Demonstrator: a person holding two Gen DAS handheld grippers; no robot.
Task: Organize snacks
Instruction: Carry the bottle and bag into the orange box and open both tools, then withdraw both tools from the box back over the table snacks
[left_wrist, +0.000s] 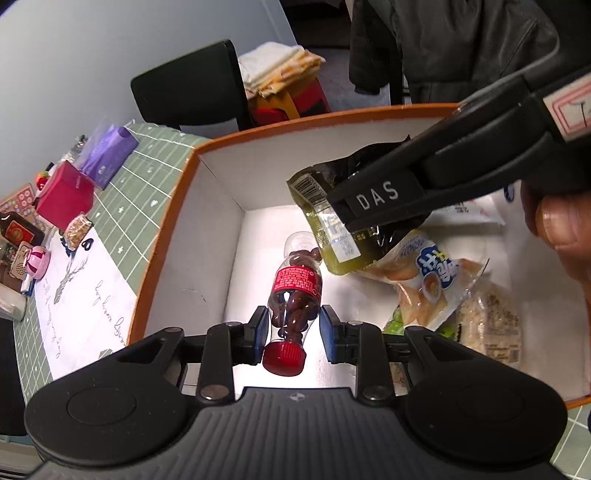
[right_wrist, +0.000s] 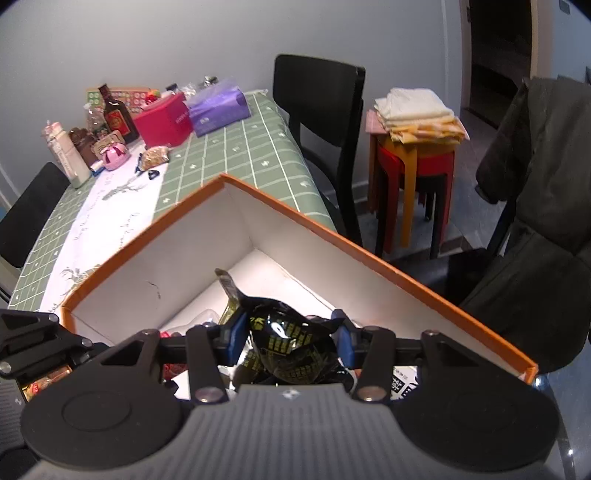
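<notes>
A white box with an orange rim (left_wrist: 173, 206) stands on the table; it also shows in the right wrist view (right_wrist: 325, 229). In the left wrist view my left gripper (left_wrist: 293, 334) is open over the box, its blue pads on either side of a small cola-shaped candy bottle (left_wrist: 295, 295) with a red cap, which lies on the box floor. My right gripper (right_wrist: 290, 341) is shut on a black and green snack packet (right_wrist: 288, 343) and holds it above the box. The packet (left_wrist: 328, 218) hangs over a bread bag (left_wrist: 424, 277).
More snack packs (left_wrist: 491, 321) lie in the box at the right. On the green checked tablecloth (right_wrist: 236, 155) stand a red box (right_wrist: 164, 120), a purple tissue pack (right_wrist: 218, 107), a dark bottle (right_wrist: 116, 114) and small items. Black chairs (right_wrist: 325, 110) and stacked stools (right_wrist: 413, 173) are beyond.
</notes>
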